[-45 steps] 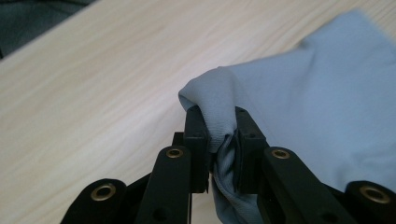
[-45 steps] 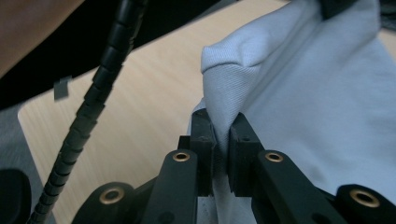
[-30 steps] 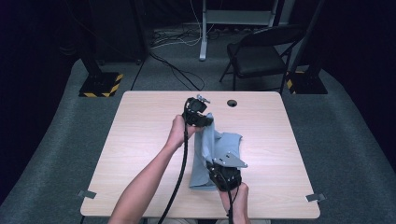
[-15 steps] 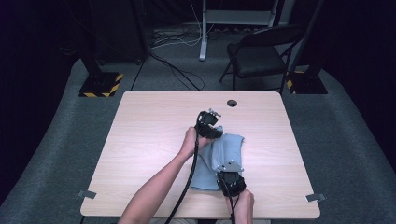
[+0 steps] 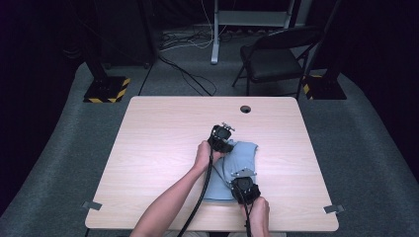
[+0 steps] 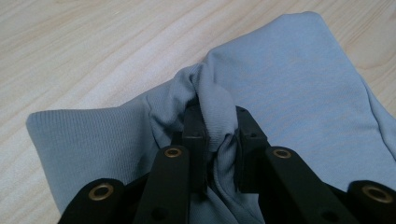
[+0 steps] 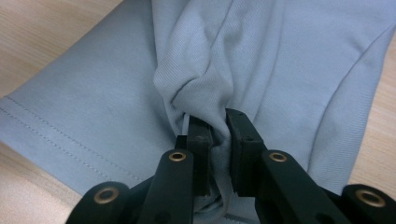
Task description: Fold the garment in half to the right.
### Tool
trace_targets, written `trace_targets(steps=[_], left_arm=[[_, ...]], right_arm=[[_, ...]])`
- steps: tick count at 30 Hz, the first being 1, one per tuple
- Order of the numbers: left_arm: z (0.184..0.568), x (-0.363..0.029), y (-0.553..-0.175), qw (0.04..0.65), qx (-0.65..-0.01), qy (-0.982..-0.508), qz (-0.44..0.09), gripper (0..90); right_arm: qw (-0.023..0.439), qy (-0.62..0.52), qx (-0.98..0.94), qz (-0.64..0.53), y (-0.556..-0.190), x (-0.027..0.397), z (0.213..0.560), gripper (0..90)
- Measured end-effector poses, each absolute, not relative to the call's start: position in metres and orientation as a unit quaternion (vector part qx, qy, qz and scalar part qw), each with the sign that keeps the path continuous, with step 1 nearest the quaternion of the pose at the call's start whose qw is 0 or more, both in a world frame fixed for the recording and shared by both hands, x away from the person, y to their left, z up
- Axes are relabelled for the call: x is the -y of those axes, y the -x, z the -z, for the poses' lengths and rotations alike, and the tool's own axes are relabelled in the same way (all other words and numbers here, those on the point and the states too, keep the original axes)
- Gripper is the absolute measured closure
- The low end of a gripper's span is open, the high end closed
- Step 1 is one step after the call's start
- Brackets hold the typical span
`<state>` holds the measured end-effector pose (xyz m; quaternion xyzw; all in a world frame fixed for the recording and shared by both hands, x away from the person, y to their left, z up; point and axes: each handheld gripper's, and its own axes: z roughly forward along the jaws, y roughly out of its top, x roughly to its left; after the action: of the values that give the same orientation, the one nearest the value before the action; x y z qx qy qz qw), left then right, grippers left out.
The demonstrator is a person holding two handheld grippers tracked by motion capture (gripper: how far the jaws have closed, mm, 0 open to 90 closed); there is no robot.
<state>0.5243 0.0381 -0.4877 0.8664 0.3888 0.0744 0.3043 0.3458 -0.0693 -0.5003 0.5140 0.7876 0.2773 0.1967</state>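
In the left gripper view, a bunched ridge of the light blue garment [image 6: 280, 88] is pinched between the jaws of the left tongs [image 6: 219, 135], with cloth gathered up and over the pads. In the right gripper view, a similar fold of the same knit is gripped by the right tongs [image 7: 217, 133], close to a stitched hem [image 7: 60, 144] that runs along one edge.

From the high view, the left tongs [image 5: 223, 139] are seen at the far end of the garment [image 5: 242, 157] and the right tongs [image 5: 244, 186] at the near end, with the cloth lying flat on the worktop [image 5: 158, 143] between and beside them, toward its near right part.

The fabric is judged soft, light and limp: it is creased wherever it is squeezed and no shape is held by it. Slipping is judged unlikely, since the ribbed knit is easily bitten by the pads. Little risk of damage is expected, though stretching is possible if the two grips are pulled apart hard. The hems and corners are judged the best places to be taken, as a single layer there can be lifted cleanly.
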Motion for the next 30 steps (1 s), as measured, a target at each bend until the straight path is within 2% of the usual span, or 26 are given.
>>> trace_targets(steps=[4,8,16,21,26,30], left_arm=[[0.483,-0.045,-0.524,0.331,-0.395,-0.854,-0.064,74.4],[0.471,-0.055,-0.518,0.361,-0.399,-0.841,-0.061,65.0],[0.448,-0.098,-0.493,0.402,-0.409,-0.815,-0.077,53.1],[0.444,-0.111,-0.49,0.415,-0.424,-0.801,-0.079,47.1],[0.441,-0.127,-0.483,0.415,-0.45,-0.786,-0.086,29.8],[0.45,-0.132,-0.476,0.39,-0.456,-0.794,-0.094,24.7]], right_arm=[[0.183,-0.512,-0.792,-0.279,-0.35,0.073,0.502,80.8],[0.166,-0.512,-0.793,-0.287,-0.353,0.077,0.502,80.9],[0.14,-0.508,-0.795,-0.3,-0.358,0.084,0.502,81.1],[0.139,-0.508,-0.795,-0.301,-0.358,0.084,0.502,81.1],[0.132,-0.513,-0.79,-0.307,-0.358,0.087,0.503,80.8],[0.128,-0.515,-0.788,-0.311,-0.358,0.088,0.503,80.3]])
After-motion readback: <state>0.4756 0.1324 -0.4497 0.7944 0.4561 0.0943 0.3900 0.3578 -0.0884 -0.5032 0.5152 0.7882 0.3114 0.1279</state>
